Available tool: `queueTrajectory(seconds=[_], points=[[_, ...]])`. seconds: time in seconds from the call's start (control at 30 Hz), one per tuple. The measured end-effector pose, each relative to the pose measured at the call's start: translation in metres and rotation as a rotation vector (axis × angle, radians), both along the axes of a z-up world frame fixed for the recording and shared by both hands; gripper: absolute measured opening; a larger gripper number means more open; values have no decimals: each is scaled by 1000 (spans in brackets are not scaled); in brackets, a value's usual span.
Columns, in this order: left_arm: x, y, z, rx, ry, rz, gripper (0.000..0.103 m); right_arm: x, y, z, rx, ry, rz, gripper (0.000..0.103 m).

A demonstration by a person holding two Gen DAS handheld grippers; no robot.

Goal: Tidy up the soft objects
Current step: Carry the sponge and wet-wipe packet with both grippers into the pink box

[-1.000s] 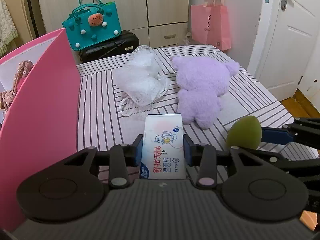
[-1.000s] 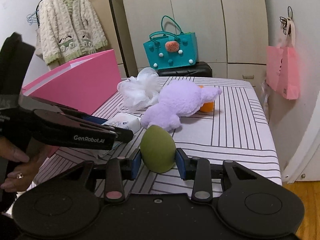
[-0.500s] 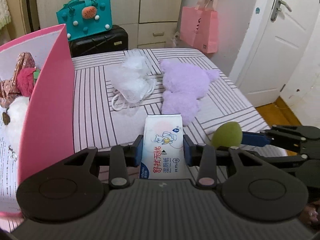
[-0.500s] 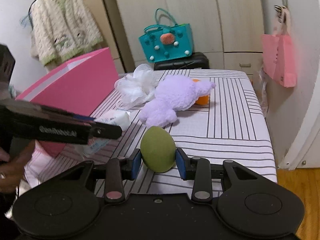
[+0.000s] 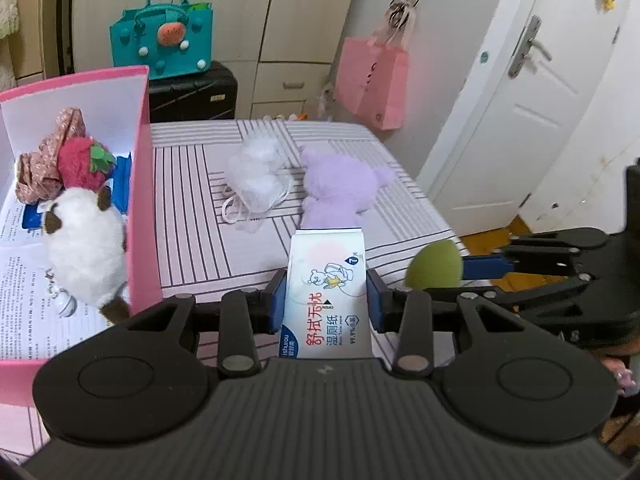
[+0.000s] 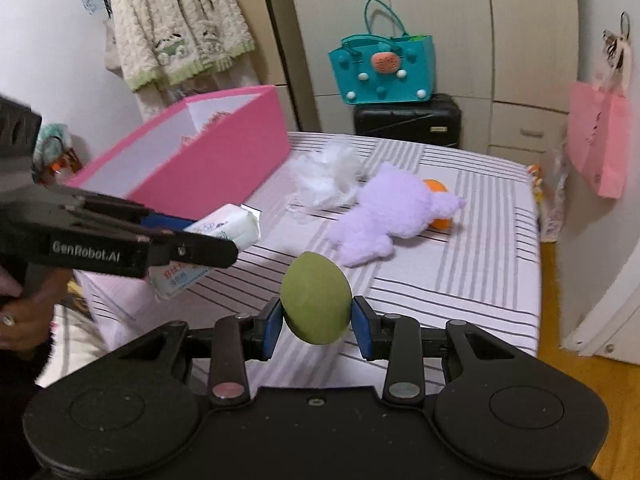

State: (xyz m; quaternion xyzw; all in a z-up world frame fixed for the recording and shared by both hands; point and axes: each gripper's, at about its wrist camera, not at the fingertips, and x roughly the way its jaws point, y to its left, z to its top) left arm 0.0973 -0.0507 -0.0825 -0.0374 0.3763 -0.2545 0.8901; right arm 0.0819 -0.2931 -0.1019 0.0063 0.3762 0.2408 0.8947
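A: Two handheld grippers, both loaded and held above the striped bedcover [image 5: 192,216]. Left gripper [image 5: 326,300]: blue pads pinching a white soft pack of wet wipes with red print [image 5: 326,292], pack upright between the jaws, just right of the open pink cardboard box [image 5: 146,184].

B: Right gripper [image 6: 316,320]: pads pressed against both sides of an olive-green egg-shaped makeup sponge [image 6: 316,298], narrow end toward the camera's upper side. Same sponge [image 5: 434,264] seen from the left wrist, just right of the wipes pack.

A: Inside the box: a red plush strawberry with green leaves [image 5: 82,164], a fluffy white plush with brown ears [image 5: 84,248], a floral pink fabric piece [image 5: 44,164].

B: On the bedcover, beyond both grippers: a white mesh bath pouf [image 5: 256,176] beside a lilac plush bear lying face down [image 5: 340,188]; an orange item [image 6: 438,204] partly hidden behind the bear, identity unclear.
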Motion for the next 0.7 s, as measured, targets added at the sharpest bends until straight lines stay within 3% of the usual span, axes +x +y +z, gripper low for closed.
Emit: queueTrajectory(seconds=[0.27,0.47,0.7], points=[[-15,33,30,-43,-10,-42,38,3,17,23,93,66,73,42],[-25,69,49,-11,-79,11,38,11,47,41,114,82,146,43],[-23,122,61,-83,-111,65,38,20,86,63,85,47,227,43]])
